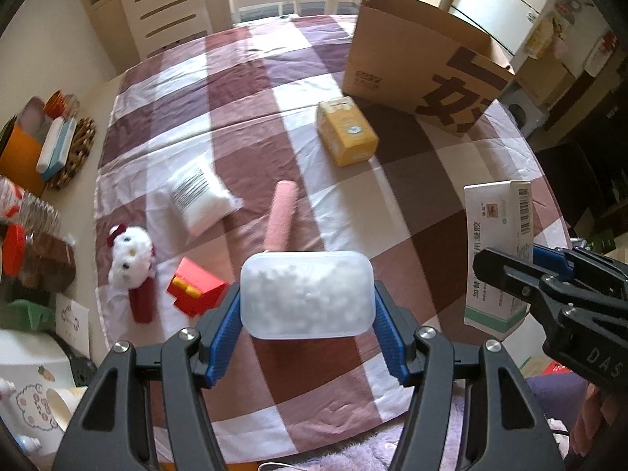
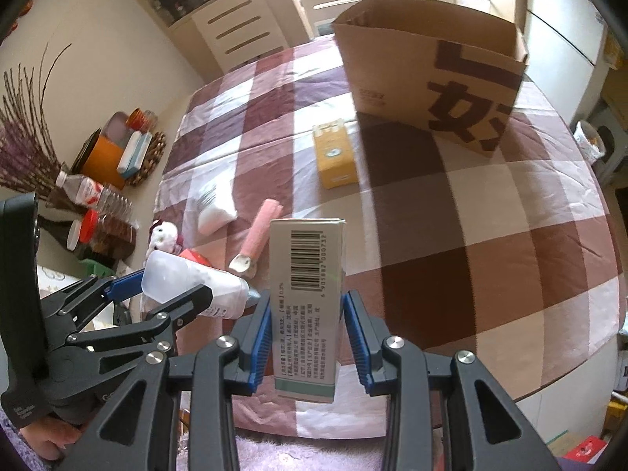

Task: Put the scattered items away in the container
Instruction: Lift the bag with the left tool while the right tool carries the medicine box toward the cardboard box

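My left gripper (image 1: pixel 307 316) is shut on a translucent plastic box of white balls (image 1: pixel 307 294), held above the checked tablecloth (image 1: pixel 243 90). To its right, my right gripper (image 2: pixel 307 327) is shut on a white and teal carton with a barcode (image 2: pixel 310 298), also lifted. An open brown paper bag (image 1: pixel 416 62) stands at the far right of the table. On the cloth lie a yellow box (image 1: pixel 347 131), a white pouch (image 1: pixel 202 196), a pink roll (image 1: pixel 282 214), a white plush toy (image 1: pixel 131 259) and a red block (image 1: pixel 196 288).
Left of the cloth stand an orange container (image 2: pixel 104 157), a woven mat (image 1: pixel 76 153), bottles (image 2: pixel 98 192) and a red-lidded jar (image 1: pixel 27 251). Dried purple stems (image 2: pixel 23 149) lean at the left edge. White chairs (image 1: pixel 165 19) stand behind the table. A hand (image 2: pixel 47 439) holds the left gripper.
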The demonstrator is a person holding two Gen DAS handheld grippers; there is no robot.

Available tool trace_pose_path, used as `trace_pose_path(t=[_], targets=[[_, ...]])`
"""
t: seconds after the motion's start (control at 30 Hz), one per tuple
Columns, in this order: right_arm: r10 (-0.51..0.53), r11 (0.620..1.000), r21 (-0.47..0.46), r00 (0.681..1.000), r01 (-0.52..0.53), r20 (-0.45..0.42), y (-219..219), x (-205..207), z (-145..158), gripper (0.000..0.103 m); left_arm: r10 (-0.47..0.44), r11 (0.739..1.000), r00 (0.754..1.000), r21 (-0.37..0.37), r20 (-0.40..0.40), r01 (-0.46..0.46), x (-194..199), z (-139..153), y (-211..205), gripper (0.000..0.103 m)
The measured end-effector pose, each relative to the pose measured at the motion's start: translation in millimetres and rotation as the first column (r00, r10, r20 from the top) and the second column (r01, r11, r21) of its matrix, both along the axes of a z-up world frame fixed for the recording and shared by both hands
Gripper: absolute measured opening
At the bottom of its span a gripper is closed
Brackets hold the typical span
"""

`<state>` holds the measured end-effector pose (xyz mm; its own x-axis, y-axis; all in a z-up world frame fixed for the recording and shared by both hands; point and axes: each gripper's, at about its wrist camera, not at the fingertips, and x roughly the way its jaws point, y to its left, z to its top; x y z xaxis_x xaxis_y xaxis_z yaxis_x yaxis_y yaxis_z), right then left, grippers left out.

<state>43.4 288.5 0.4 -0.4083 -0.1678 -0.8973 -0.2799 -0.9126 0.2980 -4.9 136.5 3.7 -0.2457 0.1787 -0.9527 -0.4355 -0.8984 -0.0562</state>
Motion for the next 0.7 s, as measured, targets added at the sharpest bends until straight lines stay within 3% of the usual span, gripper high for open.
trace_pose_path(t=[0.7], targets=[[-0.177,0.984,0.016,0.984,0.178,-0.004,57.2,20.4,2.6,0.036,-0.207,0.978,0.978,0.002,0.008,0.207,-12.3,-0.6,82.7,0.063]])
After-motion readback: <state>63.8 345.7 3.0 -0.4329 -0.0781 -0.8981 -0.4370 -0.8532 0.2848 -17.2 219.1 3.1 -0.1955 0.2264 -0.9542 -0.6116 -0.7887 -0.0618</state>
